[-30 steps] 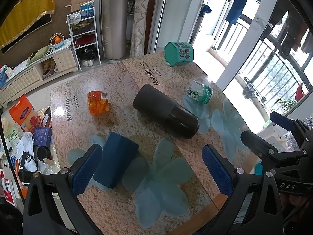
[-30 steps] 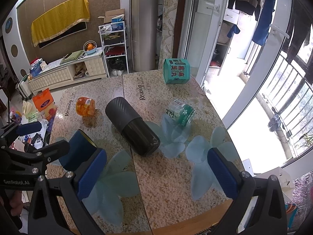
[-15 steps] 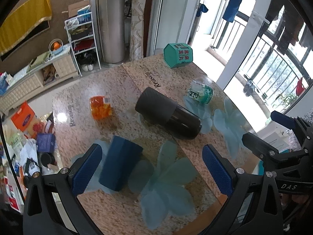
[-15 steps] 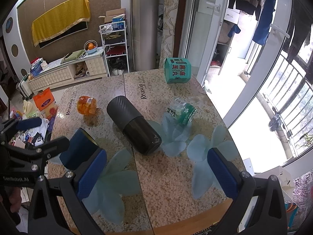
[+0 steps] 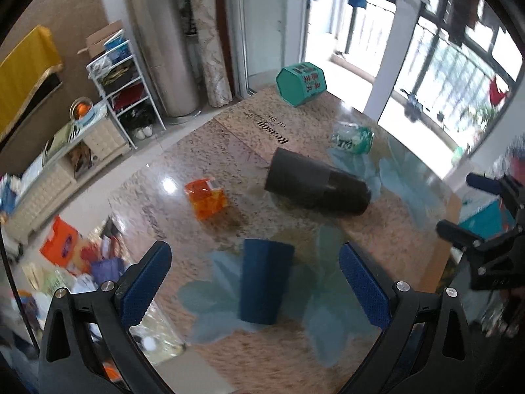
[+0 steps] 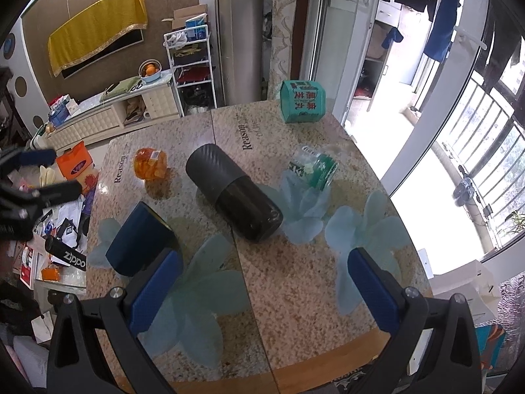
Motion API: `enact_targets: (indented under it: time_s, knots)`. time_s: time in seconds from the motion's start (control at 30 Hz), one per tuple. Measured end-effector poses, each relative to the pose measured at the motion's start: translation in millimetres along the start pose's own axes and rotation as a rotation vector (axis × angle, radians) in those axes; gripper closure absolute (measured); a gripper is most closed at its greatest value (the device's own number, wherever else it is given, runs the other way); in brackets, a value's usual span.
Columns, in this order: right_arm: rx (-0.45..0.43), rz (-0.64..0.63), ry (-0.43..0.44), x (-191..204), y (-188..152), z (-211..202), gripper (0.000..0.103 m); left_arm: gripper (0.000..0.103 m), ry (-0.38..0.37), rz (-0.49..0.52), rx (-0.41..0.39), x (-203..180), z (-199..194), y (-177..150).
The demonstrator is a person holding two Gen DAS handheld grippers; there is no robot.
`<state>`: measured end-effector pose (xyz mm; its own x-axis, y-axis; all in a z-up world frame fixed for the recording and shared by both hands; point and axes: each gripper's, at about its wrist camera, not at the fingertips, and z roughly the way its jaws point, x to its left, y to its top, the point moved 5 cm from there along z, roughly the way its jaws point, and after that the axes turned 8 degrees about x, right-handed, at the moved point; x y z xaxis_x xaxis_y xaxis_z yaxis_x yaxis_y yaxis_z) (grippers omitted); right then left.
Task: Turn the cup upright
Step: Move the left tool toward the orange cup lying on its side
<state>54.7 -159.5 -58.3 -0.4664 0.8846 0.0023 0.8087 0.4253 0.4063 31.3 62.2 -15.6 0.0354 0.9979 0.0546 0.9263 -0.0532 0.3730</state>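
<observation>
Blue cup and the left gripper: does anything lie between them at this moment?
No. In the left wrist view the blue cup lies on its side between the open left gripper's fingers, with only bare table around it.

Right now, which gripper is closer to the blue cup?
Left. The left gripper is open with the blue cup lying centred between its fingers. The right gripper is open too, with the cup off beyond its left finger.

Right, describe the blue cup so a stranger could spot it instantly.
On the speckled stone table, look at the near left part, beside the big black cylinder. The dark blue cup lies on its side there, plain and unlabelled, unlike the orange jar and green-labelled containers.
</observation>
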Motion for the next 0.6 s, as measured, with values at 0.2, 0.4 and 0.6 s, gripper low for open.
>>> enact_targets:
  time_s: [0.2, 0.4, 0.6]
  knots:
    - [0.046, -0.009, 0.008, -2, 0, 8, 0.000, 0.000, 0.005, 0.118, 0.044, 26, 15, 10]
    - [0.084, -0.028, 0.021, -4, 6, 23, 0.000, 0.000, 0.021, 0.242, 0.095, 43, 50, 20]
    - [0.128, -0.066, 0.022, -9, 14, 41, 0.000, 0.000, 0.014, 0.397, 0.127, 44, 88, 36]
